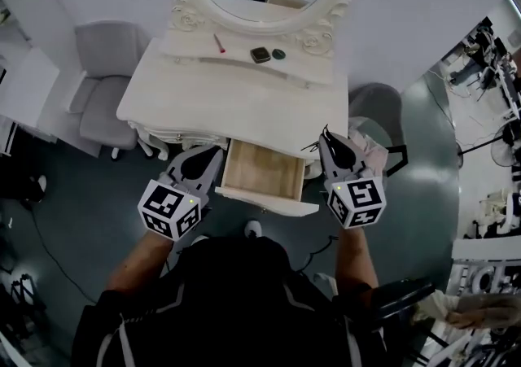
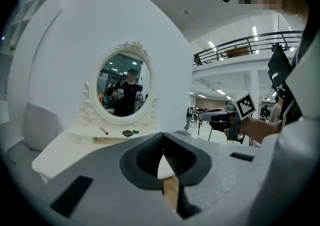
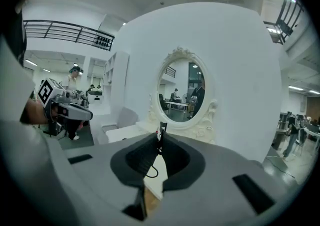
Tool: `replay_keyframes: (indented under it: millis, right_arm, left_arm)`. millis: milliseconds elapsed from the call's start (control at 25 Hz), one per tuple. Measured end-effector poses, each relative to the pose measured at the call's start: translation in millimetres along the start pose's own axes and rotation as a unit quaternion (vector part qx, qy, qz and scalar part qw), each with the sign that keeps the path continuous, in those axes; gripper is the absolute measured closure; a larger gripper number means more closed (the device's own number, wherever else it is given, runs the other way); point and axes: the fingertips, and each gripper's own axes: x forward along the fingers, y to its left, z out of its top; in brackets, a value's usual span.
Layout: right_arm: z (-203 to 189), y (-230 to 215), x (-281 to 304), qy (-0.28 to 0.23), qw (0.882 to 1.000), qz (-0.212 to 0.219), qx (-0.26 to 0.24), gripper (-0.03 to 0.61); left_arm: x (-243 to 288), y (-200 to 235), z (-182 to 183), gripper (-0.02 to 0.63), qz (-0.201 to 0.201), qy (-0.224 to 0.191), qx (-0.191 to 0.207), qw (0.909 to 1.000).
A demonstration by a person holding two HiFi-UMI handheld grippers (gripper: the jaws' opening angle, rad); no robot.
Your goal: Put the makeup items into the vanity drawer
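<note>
While the drawer [image 1: 262, 168] stands pulled out, the head view puts your right gripper [image 1: 326, 137] beside its right edge; let go there and the thin black item [image 1: 325, 130] misses. Left gripper view: your left gripper [image 2: 163, 136] is clenched on nothing, the compact [image 2: 128, 133] waiting at the back edge of the vanity [image 2: 65, 147]. Right gripper view: only the tips pinch that item, so a jolt could free it.

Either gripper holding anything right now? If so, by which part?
Right gripper pinches a thin black wiry item at its jaw tips; one end pokes out above, a loop hangs below. Kind unclear. Left gripper: shut, empty.
</note>
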Motion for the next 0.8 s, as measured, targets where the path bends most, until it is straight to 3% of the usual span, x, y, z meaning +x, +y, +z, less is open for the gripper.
replay_keyframes:
  millis: [160, 400, 800]
  right_arm:
    - [-26, -1, 31, 0.022, 0.999, 0.036, 0.002, 0.549]
    - [-77, 6, 79, 0.068, 0.994, 0.083, -0.022, 0.549]
    - [-181, 45, 130, 0.146, 0.971, 0.183, -0.050, 0.549]
  left_arm:
    - [2, 5, -15, 0.609, 0.028, 0.009, -0.011, 0.9995]
    - [3, 30, -35, 0.610, 0.108, 0.022, -0.014, 0.9938]
    - [-7, 28, -77, 0.610, 0.166, 0.042, -0.044, 0.9843]
